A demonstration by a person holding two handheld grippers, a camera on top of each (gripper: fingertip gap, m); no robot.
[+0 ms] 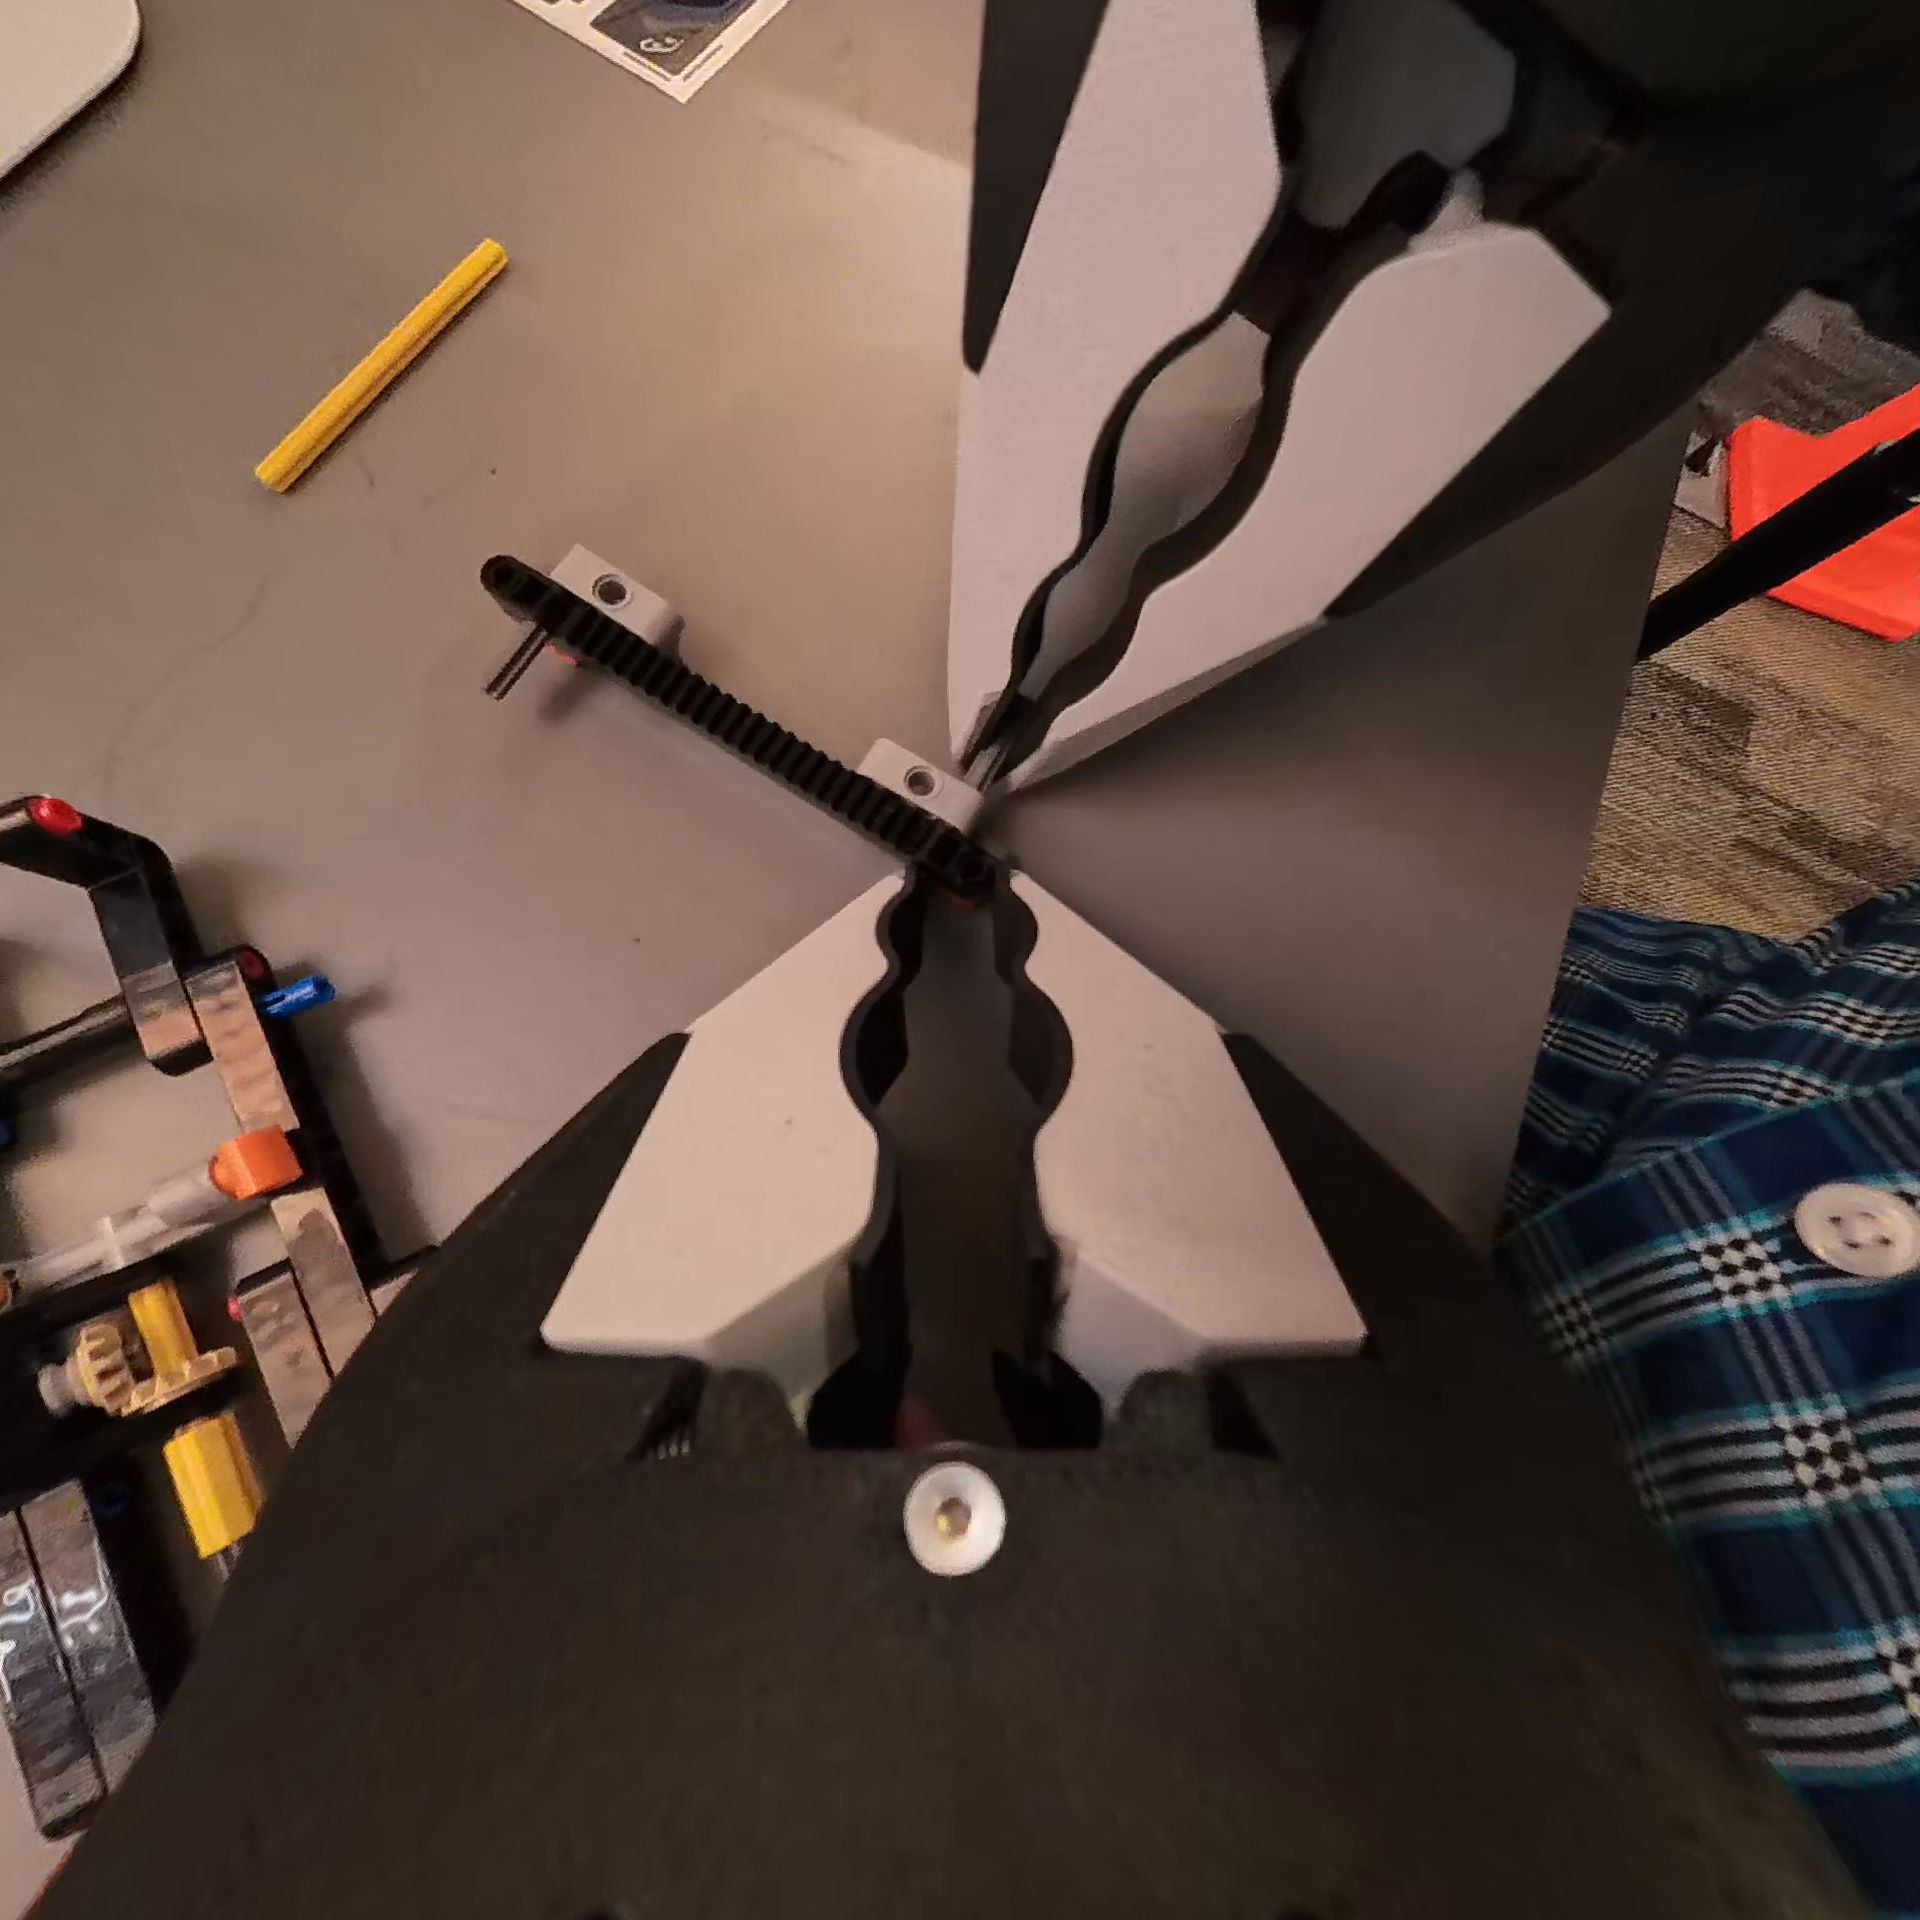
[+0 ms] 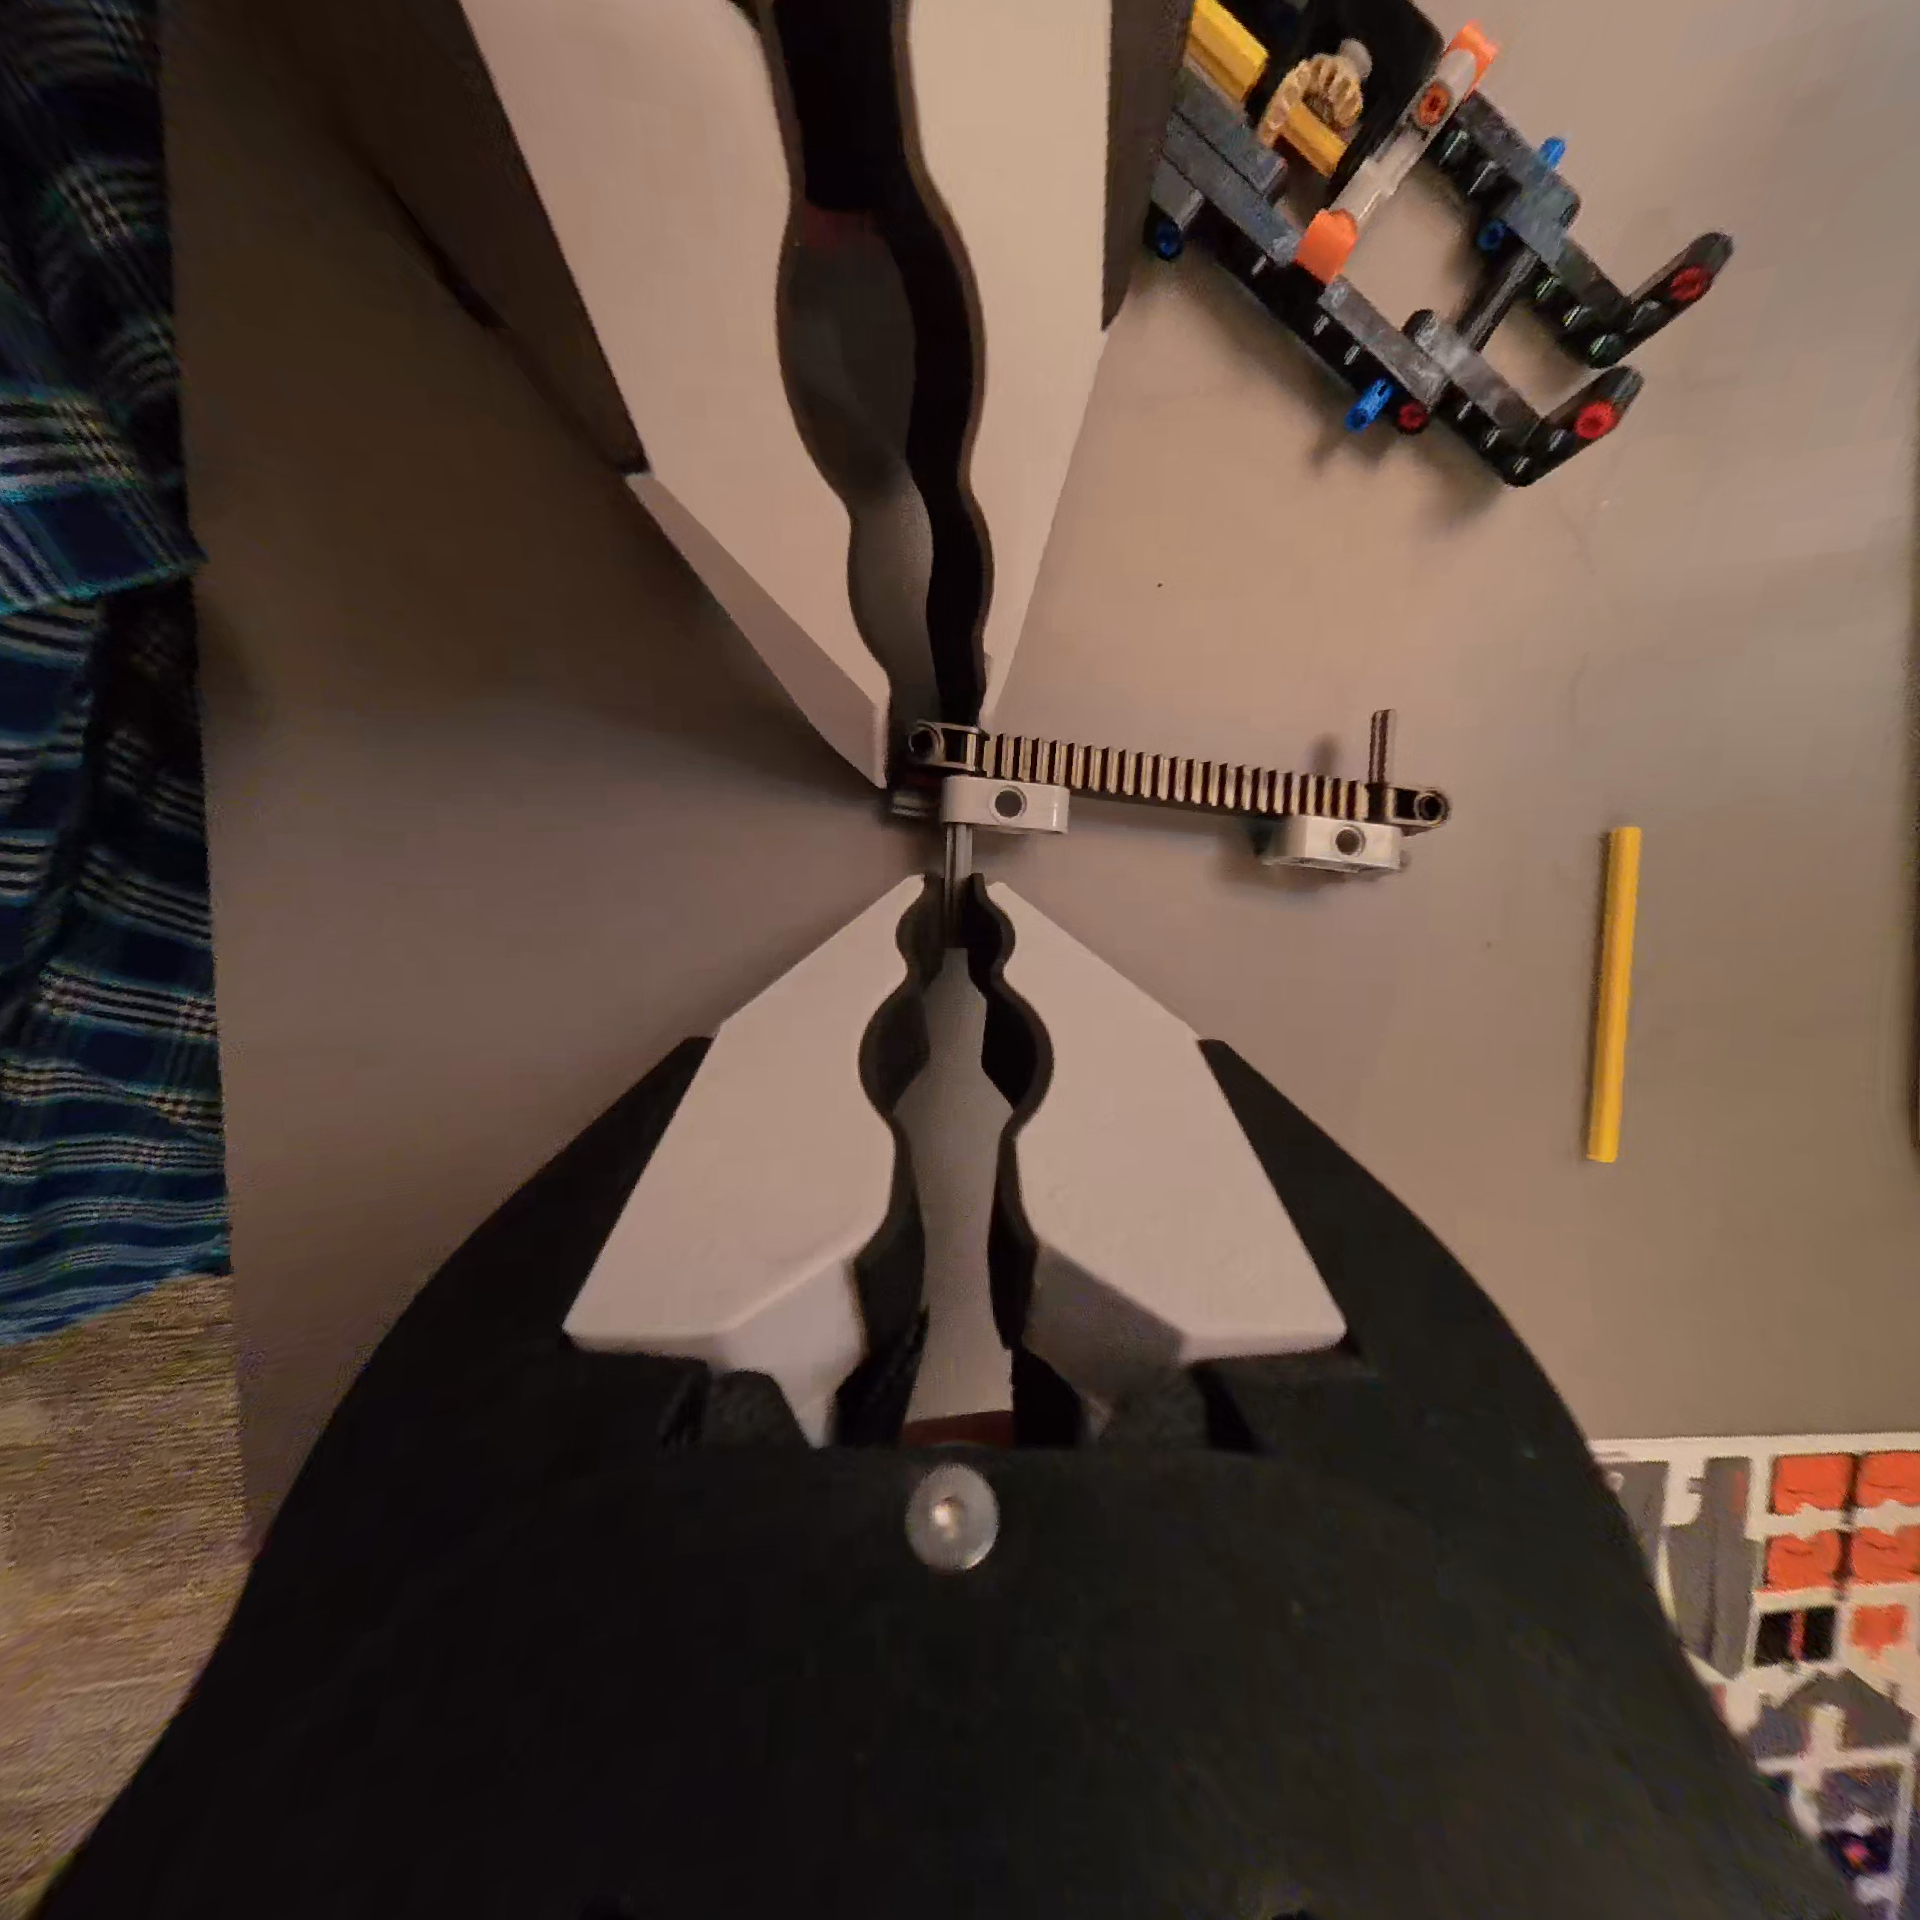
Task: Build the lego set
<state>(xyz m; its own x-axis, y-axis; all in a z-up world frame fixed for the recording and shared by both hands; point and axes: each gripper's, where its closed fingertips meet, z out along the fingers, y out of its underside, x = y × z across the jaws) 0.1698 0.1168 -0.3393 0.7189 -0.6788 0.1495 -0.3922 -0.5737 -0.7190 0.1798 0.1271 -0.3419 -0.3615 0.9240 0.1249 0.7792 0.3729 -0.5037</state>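
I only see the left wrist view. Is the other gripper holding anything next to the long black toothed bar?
Observer: Yes. In the right wrist view the right gripper pinches a thin grey axle that goes into the light grey connector block on the black toothed rack.
Operator: I see one orange cap on the big black beam frame. Are there more?
Observer: Yes, two in all. The right wrist view shows a second one at the other end of the clear rod.
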